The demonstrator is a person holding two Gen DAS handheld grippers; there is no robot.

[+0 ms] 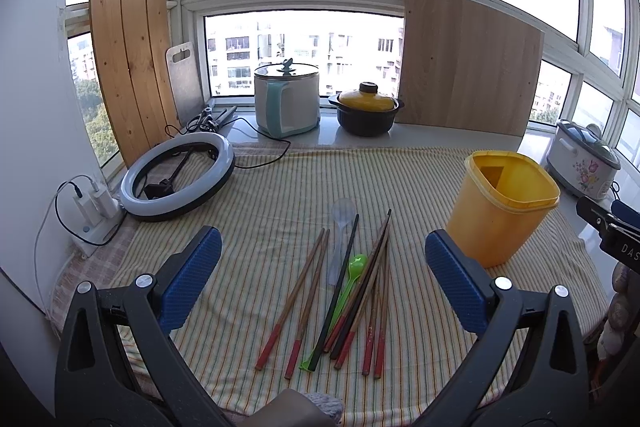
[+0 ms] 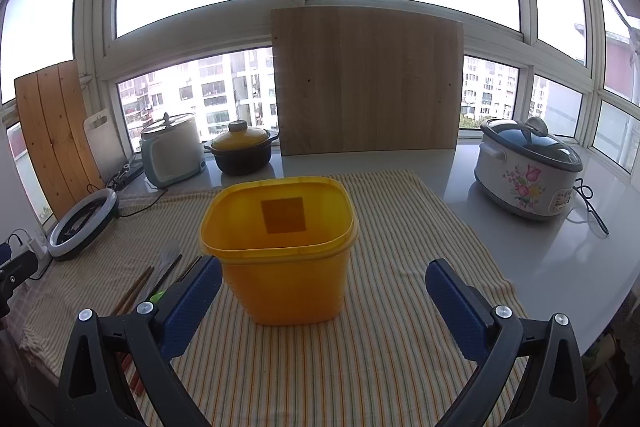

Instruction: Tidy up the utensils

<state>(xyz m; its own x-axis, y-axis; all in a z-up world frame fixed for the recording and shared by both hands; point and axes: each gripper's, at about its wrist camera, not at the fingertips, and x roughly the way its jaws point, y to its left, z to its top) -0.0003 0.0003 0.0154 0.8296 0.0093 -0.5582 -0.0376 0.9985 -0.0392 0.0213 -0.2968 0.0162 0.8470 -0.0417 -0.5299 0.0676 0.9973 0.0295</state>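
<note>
Several wooden chopsticks [image 1: 308,303] with red ends, a black chopstick [image 1: 338,287], a green plastic spoon [image 1: 348,287] and a clear plastic spoon [image 1: 340,227] lie loose on the striped cloth [image 1: 260,227]. An empty yellow tub [image 1: 502,207] stands upright to their right. My left gripper [image 1: 322,267] is open and empty above the utensils. My right gripper [image 2: 322,291] is open and empty, just in front of the yellow tub [image 2: 280,247]. The utensils [image 2: 156,275] show at its left, partly hidden by the left finger.
A ring light [image 1: 178,179] and a charger [image 1: 94,207] lie at the left. A white cooker [image 1: 286,99], a yellow-lidded pot [image 1: 366,111] and wooden boards [image 1: 468,63] stand along the window. A floral rice cooker [image 2: 528,167] sits on the right counter.
</note>
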